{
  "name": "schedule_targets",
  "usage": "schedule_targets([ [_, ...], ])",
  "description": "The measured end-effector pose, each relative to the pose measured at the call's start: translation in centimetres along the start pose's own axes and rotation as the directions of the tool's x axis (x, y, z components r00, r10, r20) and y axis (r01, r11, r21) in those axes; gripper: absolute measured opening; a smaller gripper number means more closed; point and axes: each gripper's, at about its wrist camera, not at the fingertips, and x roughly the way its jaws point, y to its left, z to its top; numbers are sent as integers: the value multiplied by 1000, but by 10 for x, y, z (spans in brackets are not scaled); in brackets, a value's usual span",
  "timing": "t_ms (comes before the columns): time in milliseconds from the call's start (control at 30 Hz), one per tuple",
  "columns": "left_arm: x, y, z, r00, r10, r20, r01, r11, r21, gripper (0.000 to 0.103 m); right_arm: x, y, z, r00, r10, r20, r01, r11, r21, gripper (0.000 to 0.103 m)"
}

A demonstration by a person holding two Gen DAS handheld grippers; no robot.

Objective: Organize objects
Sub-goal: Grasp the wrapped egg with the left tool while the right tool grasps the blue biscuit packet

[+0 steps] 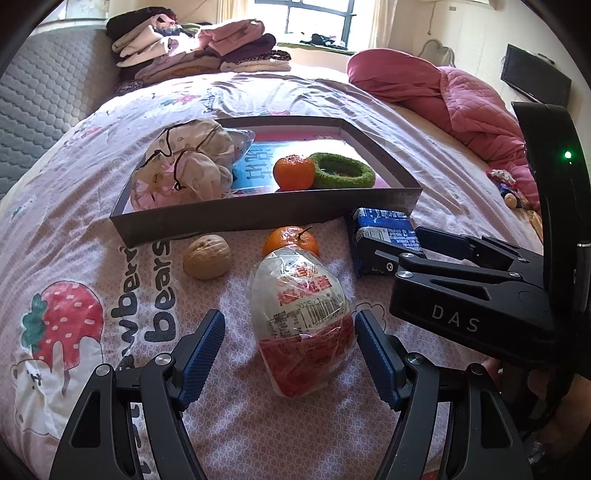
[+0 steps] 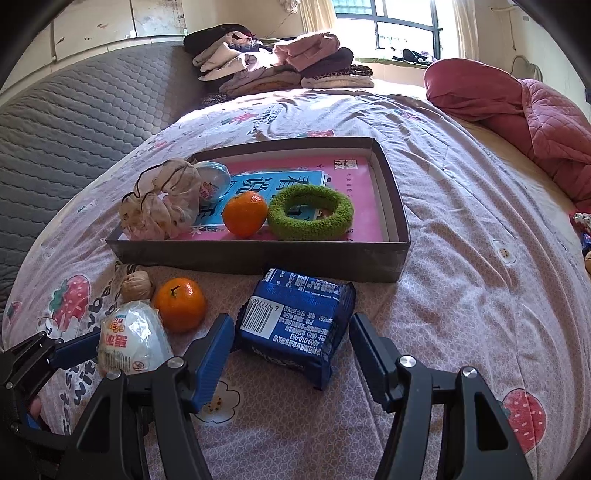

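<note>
Left claw: spread, I straddle the egg pack on the bed | right claw: spread around the blue pack | box: just beyond, so both lifts stay short

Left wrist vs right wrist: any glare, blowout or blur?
Left wrist: window blown out, glare washes the box floor behind the green ring. Right wrist: window also blown out, box interior readable. Both sharp, with heavy fisheye bending.
</note>
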Motion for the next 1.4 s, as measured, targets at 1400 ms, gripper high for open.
schedule_targets([
  [1400, 22, 18, 5, 1000, -15, 21, 16, 999, -31, 58, 14, -5, 1, 998, 70, 2, -70, 994, 83, 51],
])
